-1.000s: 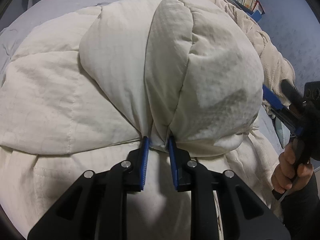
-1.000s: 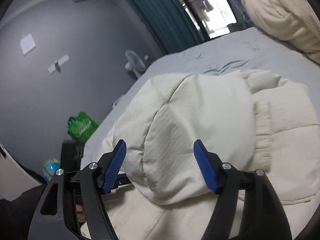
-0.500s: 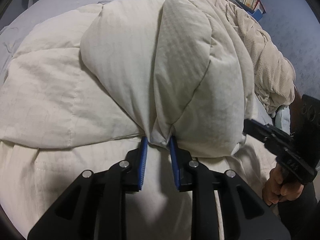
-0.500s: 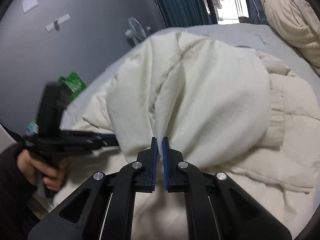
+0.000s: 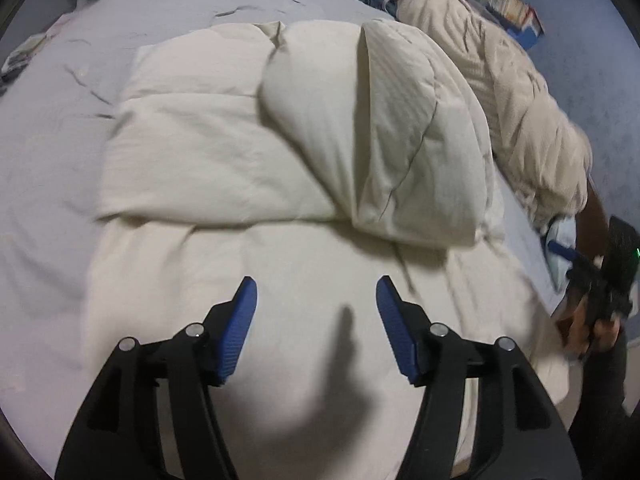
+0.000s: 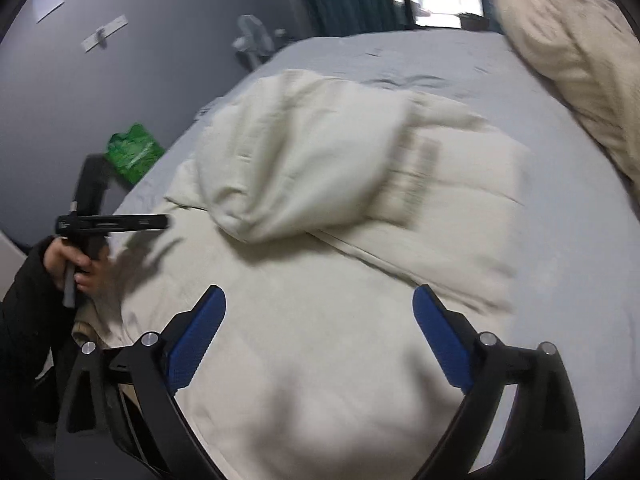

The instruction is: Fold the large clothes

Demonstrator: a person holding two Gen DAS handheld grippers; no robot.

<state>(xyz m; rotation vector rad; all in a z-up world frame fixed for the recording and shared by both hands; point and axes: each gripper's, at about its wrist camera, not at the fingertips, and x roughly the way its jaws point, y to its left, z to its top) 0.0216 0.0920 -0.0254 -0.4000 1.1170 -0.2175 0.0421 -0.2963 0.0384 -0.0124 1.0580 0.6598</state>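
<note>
Cream padded coat [image 5: 304, 152] lies on grey bed [image 5: 48, 128], folded part heaped at far side. Left gripper [image 5: 316, 300] and right gripper [image 6: 320, 312] hover over near part, jaws just opened wide, nothing between them. Beige blanket [image 5: 520, 112] far right.

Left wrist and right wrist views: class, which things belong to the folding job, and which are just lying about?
Job: cream padded coat, left gripper, right gripper.
Lying about: beige blanket, green bag, fan, books.
</note>
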